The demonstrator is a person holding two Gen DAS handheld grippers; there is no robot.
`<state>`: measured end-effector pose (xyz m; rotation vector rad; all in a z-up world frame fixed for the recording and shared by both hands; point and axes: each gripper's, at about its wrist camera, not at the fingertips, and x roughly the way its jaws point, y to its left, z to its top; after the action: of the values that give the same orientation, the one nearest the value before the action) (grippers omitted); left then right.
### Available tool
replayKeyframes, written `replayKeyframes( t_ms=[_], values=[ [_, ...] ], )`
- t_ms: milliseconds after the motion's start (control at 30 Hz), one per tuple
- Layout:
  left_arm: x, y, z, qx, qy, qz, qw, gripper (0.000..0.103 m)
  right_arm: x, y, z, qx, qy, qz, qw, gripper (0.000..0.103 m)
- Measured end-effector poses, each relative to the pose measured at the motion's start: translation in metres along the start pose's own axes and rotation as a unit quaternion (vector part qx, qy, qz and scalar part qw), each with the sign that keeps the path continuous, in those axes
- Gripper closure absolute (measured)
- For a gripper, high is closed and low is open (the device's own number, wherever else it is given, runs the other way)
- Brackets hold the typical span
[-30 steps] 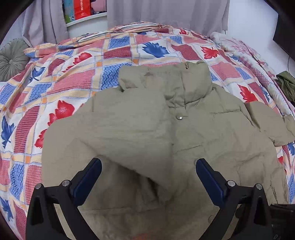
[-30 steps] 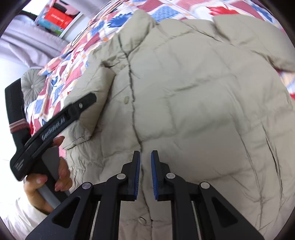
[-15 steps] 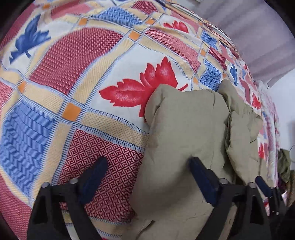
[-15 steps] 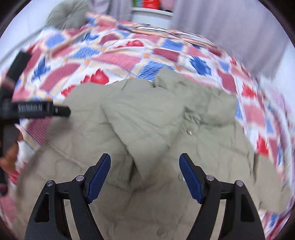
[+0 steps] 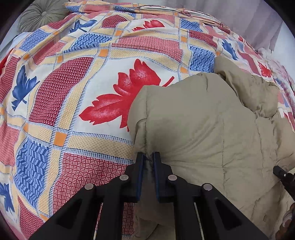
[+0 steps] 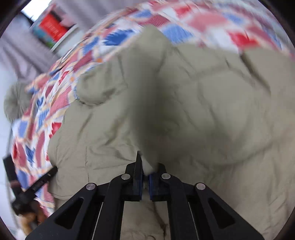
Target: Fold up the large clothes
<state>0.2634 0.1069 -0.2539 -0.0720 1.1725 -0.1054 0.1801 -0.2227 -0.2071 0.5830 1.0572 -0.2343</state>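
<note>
The khaki padded jacket [image 5: 202, 129] lies on the patterned bedspread [image 5: 73, 92]; the left gripper [image 5: 148, 157] has just clamped its side edge, and the right gripper [image 6: 145, 166] has pinched a raised fold. Both should probably lift together, keeping the edge taut, so the padding folds over evenly

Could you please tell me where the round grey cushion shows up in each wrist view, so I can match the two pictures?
Left wrist view: the cushion sits at the top left corner, beyond the patterned bedspread.
Right wrist view: the cushion is a blurred grey shape at the left edge, halfway up.
Shared landmark: the khaki jacket, lying on the bedspread in both views.
</note>
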Motion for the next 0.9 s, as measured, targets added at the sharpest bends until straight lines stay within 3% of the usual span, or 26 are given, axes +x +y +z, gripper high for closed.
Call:
replayKeyframes(
  t_ms=[133, 233, 333, 400, 467, 567, 633, 733, 900],
  values=[
    [-0.004, 0.003, 0.003, -0.010, 0.003, 0.015, 0.9998, 0.090, -0.006, -0.030, -0.007, 0.075, 0.004, 0.035, 0.997, 0.091],
    [-0.028, 0.010, 0.005, -0.017, -0.018, 0.023, 0.9994, 0.090, -0.024, -0.043, -0.009, 0.103, -0.004, 0.023, 0.994, 0.091],
    [-0.058, 0.015, 0.005, -0.007, -0.055, 0.023, 0.9982, 0.090, -0.055, -0.052, -0.011, 0.088, -0.047, -0.022, 0.995, 0.090],
    [-0.066, 0.014, 0.005, 0.007, -0.062, 0.008, 0.9980, 0.090, -0.074, -0.056, -0.006, 0.067, -0.078, -0.048, 0.993, 0.090],
    [-0.067, 0.007, 0.001, 0.021, -0.058, -0.006, 0.9981, 0.090, -0.082, -0.052, 0.002, 0.030, -0.091, -0.048, 0.994, 0.090],
    [-0.046, -0.005, -0.017, 0.031, -0.025, 0.007, 0.9992, 0.090, -0.064, -0.037, 0.012, -0.032, -0.061, -0.033, 0.997, 0.090],
    [-0.029, -0.008, -0.032, 0.020, -0.008, 0.025, 0.9994, 0.090, -0.036, -0.028, 0.010, -0.059, -0.031, -0.045, 0.997, 0.090],
    [-0.011, -0.008, -0.038, 0.018, -0.013, 0.040, 0.9990, 0.090, -0.005, -0.029, 0.008, -0.066, -0.004, -0.063, 0.996, 0.091],
    [0.000, -0.011, -0.025, 0.018, 0.000, 0.074, 0.9971, 0.090, 0.007, -0.030, 0.019, -0.055, 0.004, -0.049, 0.997, 0.092]
  ],
)
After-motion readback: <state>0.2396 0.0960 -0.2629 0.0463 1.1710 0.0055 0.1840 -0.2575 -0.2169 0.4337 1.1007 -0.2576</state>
